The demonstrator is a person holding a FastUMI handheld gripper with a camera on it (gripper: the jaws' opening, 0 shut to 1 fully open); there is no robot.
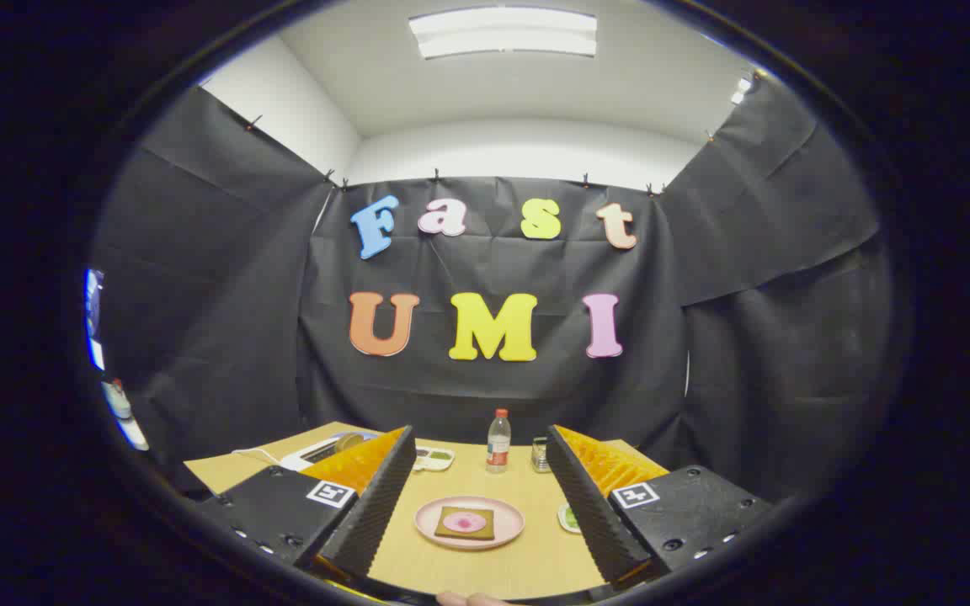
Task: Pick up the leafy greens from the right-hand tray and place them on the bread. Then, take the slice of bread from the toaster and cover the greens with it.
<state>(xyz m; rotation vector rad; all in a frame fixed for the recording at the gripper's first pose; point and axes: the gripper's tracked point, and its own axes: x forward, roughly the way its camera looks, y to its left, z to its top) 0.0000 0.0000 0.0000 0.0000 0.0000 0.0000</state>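
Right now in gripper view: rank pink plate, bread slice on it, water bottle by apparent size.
1. pink plate, between the open gripper fingers.
2. bread slice on it.
3. water bottle, smallest-looking, though it stands farther back, so true size is unsure.

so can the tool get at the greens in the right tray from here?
Probably yes. The tool is open and holds nothing. The leafy greens lie just inside the right finger, which hides part of their tray; nothing else blocks them.

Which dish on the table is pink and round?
The plate between the open gripper fingers, holding the bread. The small tray beside the bottle is pale and oblong; the dish by the right finger holds something green.
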